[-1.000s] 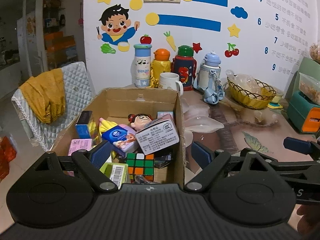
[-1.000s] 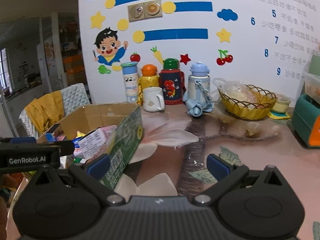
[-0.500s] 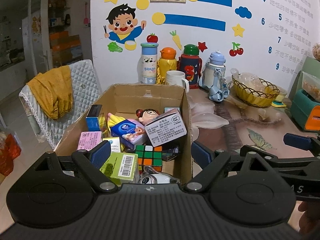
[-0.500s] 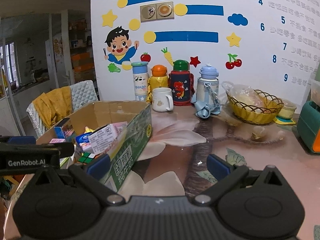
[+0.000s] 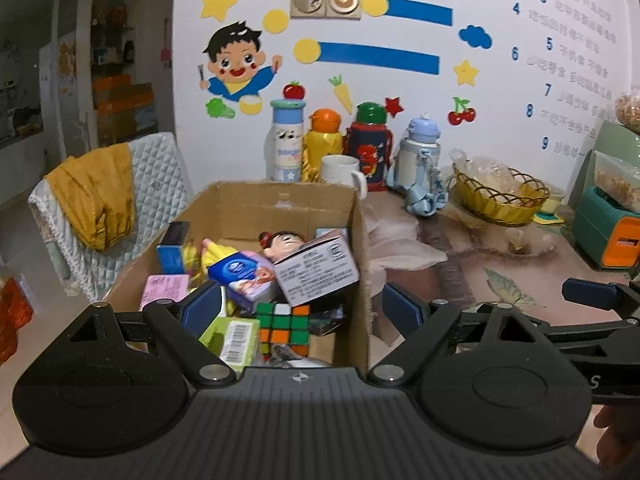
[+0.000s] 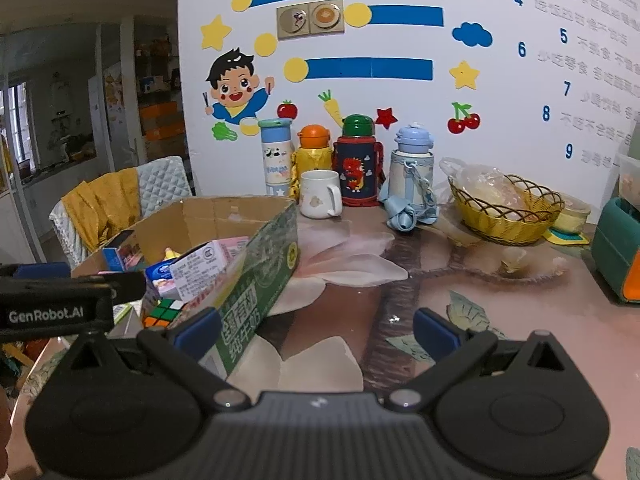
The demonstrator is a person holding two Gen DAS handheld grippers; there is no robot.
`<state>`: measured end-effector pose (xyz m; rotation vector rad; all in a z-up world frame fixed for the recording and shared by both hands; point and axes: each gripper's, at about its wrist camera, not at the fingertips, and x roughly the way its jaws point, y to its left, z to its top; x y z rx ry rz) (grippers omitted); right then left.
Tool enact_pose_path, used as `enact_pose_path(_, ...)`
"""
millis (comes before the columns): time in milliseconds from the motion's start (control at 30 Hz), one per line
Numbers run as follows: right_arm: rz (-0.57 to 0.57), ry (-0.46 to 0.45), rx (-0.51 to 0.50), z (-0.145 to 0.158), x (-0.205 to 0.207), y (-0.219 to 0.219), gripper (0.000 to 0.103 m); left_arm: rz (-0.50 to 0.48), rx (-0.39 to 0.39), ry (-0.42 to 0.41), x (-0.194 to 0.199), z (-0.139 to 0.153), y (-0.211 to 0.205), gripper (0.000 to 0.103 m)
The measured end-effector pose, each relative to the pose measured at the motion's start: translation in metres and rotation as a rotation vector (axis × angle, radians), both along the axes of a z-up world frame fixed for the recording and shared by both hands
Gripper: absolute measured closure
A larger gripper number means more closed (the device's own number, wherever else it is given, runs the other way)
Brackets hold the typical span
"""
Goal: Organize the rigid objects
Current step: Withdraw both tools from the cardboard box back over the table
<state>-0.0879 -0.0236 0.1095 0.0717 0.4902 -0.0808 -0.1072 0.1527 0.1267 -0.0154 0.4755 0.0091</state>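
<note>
An open cardboard box [image 5: 280, 204] stands on the table's left side, full of small items: a Rubik's cube [image 5: 284, 324], a white printed carton [image 5: 316, 272], a blue packet [image 5: 240, 276], a doll [image 5: 280, 242], a pink box [image 5: 164, 286], a green barcode box [image 5: 236, 336]. My left gripper [image 5: 301, 312] is open and empty above the box's near end. My right gripper [image 6: 316, 328] is open and empty over the table, right of the box [image 6: 264, 280]. The cube [image 6: 162, 312] shows there too.
Several drink bottles [image 6: 354, 160] and a white mug [image 6: 320, 194] stand along the back wall. A yellow wicker basket [image 6: 508, 216] and a teal-orange container [image 6: 616, 252] sit at the right. A chair with a yellow cloth [image 5: 96, 192] is left of the table.
Both grippers have drawn back and risen a little from the box, so more of its contents show. Both stay open and empty.
</note>
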Motion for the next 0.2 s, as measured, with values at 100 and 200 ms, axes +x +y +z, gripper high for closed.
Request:
enact_pose_path(100, -0.039, -0.014, 0.005, 0.003, -0.003, -0.012, 0.001, -0.029, 0.002, -0.013, 0.001, 0.003, -0.011, 0.0)
enact_pose_path(200, -0.095, -0.024, 0.015, 0.006, -0.006, -0.031, 0.001, -0.058, 0.002, -0.006, 0.006, 0.005, -0.03, 0.0)
